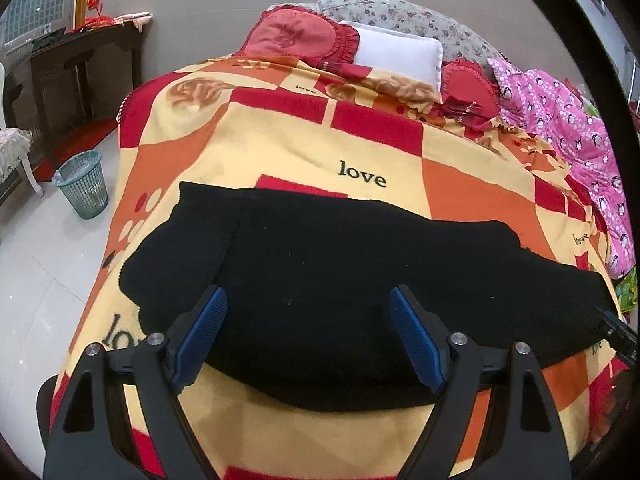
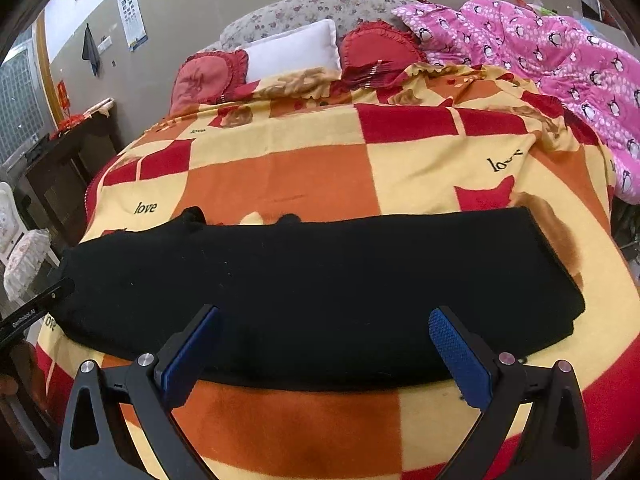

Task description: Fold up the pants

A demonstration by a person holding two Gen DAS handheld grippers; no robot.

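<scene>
The black pants [image 1: 340, 280] lie flat and lengthwise across the near part of a bed, on a checked red, orange and cream blanket [image 1: 280, 140]. In the left wrist view they fill the middle of the frame, and the left gripper [image 1: 308, 300] stands over them with its jaws wide apart, blue pads [image 1: 208, 320] clear of the cloth and nothing between them. The pants' near edge curves just beyond the pads toward 6 o'clock. In the right wrist view the pants [image 2: 320, 292] stretch from 9 to 3 o'clock, and the right gripper [image 2: 324, 320] also has its jaws spread wide over the near edge, gripping nothing.

The blanket carries the word "love" [image 1: 362, 176] printed at 12 o'clock from the pants, repeated elsewhere. At 9 o'clock in the right view, the other gripper's black body [image 2: 24, 320] bears small white lettering, too small to read surely. A chart [image 2: 132, 16] hangs on the wall at 11 o'clock, its print illegible.
</scene>
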